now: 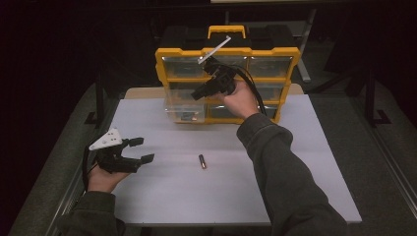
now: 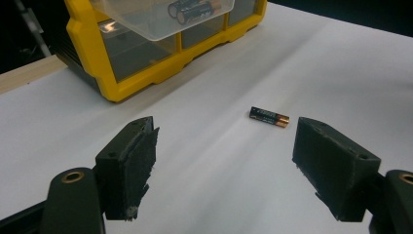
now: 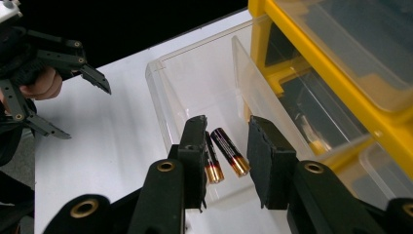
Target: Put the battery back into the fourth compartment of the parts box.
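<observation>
1. My right gripper (image 1: 202, 92) hangs over the pulled-out clear drawer (image 3: 195, 83) of the yellow organiser (image 1: 226, 73), which stands at the far edge of the tabletop (image 1: 305, 162).
2. In the right gripper view its jaws stand a little apart and grip nothing, poised just above the drawer.
3. Two batteries (image 3: 226, 153) lie side by side on the drawer's floor, black bodies with copper-coloured ends pointing toward my camera.
4. One of them sits partly behind my jaw on the left of that view; I cannot tell whether the jaw touches it.
5. A third, loose battery (image 1: 201, 161) lies flat on the white tabletop, near its middle and well clear of the organiser.
6. In the left gripper view that battery (image 2: 269, 117) shows a black body with small print and a copper band at one end.
7. My left gripper (image 1: 137, 150) is low near the left edge of the tabletop, jaws wide apart and holding nothing, pointing toward the loose battery, which lies well ahead of them.
</observation>
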`<state>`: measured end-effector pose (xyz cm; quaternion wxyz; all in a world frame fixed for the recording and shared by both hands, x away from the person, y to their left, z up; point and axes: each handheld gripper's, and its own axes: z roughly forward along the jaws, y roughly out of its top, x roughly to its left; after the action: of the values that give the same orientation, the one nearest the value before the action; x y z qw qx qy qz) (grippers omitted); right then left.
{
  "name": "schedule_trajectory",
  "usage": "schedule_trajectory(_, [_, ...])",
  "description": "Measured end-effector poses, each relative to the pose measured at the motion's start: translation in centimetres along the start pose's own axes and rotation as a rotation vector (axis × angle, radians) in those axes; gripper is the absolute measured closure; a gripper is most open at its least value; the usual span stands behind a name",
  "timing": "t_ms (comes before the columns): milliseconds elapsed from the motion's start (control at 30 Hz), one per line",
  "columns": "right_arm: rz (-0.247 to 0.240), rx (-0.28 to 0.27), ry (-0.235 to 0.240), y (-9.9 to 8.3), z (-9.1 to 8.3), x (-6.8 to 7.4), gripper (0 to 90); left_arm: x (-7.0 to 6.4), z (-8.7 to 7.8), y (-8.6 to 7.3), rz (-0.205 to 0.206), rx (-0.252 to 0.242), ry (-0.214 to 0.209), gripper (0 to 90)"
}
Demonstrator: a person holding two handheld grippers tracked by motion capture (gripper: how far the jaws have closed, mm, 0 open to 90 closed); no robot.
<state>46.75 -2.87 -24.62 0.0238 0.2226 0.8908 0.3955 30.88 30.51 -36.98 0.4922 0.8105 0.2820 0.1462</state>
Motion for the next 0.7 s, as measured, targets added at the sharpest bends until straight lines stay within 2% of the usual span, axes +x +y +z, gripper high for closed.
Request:
schedule_trajectory(267, [0.025, -0.025, 0.012, -1.3, -1.3, 0.1, 64.6, 0.0, 0.0, 0.0, -0.005, 0.002, -0.001, 23.2])
schedule_trajectory(500, [0.026, -0.056, 0.002, -2.4, -2.4, 0.1, 63.6, -0.1, 0.0, 0.0, -0.008, 0.01, 0.002, 23.2])
schedule_trajectory(567, [0.049, -0.06, 0.004, -2.7, -2.7, 0.2, 63.1, -0.1, 0.0, 0.0, -0.008, 0.01, 0.001, 23.1])
schedule_trajectory(700, [0.061, -0.069, 0.003, -3.5, -3.1, 0.2, 61.8, -0.1, 0.0, 0.0, -0.007, 0.01, 0.002, 23.2])
